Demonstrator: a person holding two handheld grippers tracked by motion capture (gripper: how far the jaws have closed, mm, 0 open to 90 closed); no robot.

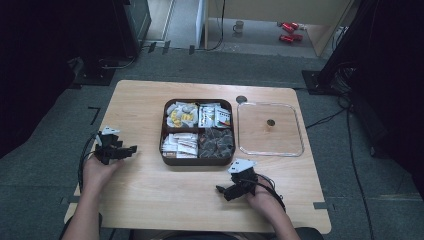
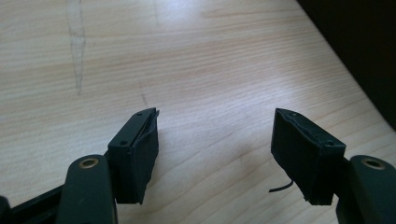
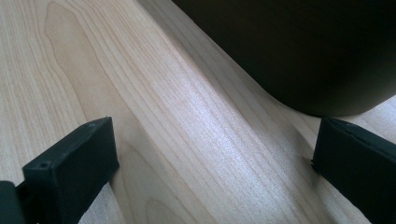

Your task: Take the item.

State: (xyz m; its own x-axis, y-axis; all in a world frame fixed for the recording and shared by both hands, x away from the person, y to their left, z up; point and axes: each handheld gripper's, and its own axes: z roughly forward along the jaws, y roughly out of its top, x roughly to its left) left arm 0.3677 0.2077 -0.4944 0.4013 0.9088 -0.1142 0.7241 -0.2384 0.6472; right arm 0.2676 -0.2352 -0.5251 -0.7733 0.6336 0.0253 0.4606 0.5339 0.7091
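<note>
A dark brown tray [image 1: 167,131] with four compartments sits at the table's middle, filled with sachets and packets. My left gripper [image 1: 131,149] rests on the table left of the tray, held by a hand; its jaws stand open [image 2: 215,154] over bare wood with nothing between them. My right gripper [image 1: 220,191] lies on the table just in front of the tray's near right corner. Its jaws are wide open [image 3: 210,172], nothing between them, and the tray's dark wall [image 3: 299,51] looms close ahead in the right gripper view.
A clear square lid [image 1: 270,129] lies flat right of the tray. The wooden table [image 1: 150,185] has bare room along its front and left. Beyond the far edge are grey floor, a mug [image 1: 238,26] and red objects [image 1: 289,31].
</note>
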